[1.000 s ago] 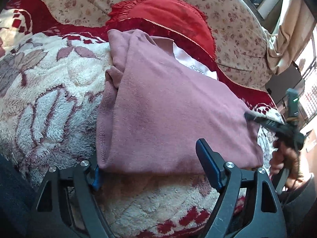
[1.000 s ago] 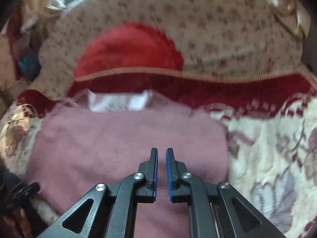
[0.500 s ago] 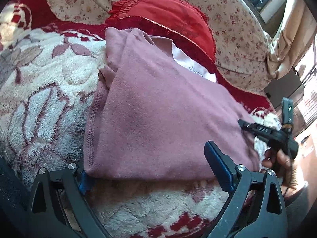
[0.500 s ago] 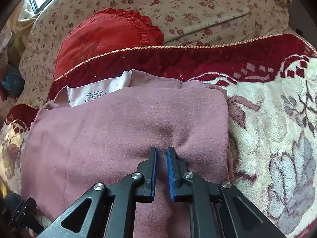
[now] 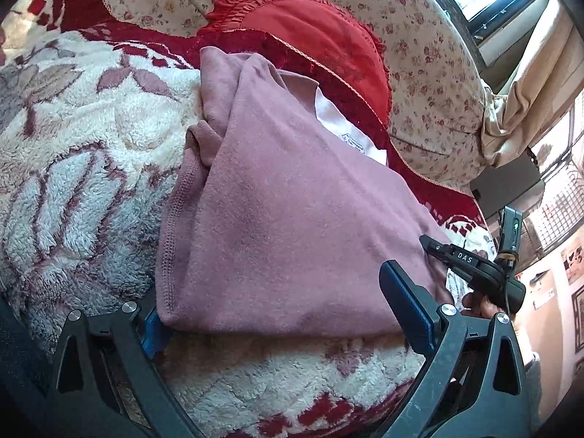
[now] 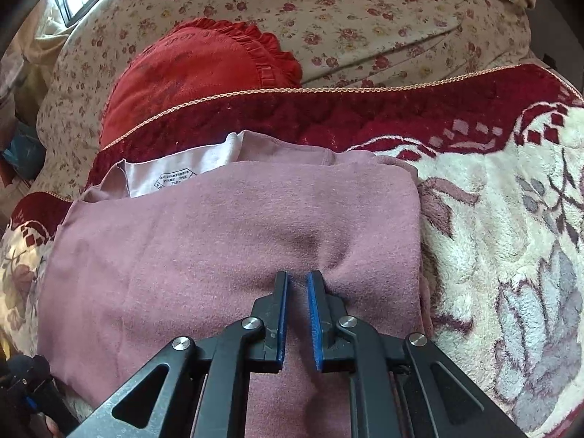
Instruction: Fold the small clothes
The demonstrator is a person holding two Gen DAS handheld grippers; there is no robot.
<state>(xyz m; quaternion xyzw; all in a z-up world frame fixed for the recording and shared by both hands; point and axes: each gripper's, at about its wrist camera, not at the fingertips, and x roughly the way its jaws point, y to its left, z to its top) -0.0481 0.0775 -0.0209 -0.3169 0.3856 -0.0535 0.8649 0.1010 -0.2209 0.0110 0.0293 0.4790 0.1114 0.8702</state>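
Pink, soft-knit cloth is lying folded into a rough rectangle on a fleecy cream blanket with red and grey flower patterns: this garment is showing its white inner label at the far edge, where the collar is peeking out. The right gripper is pressing its tips down onto the near part of the top layer, dimpling the fabric, with its blue-padded fingers nearly together, a narrow slit between them and no cloth pinched there. The left gripper is sitting at the garment's side edge; its fingers have just been spreading and are now standing wide apart, with the folded edge lying between them, unclamped. Beyond the garment a red frilled cushion is leaning against a flowered sofa back.
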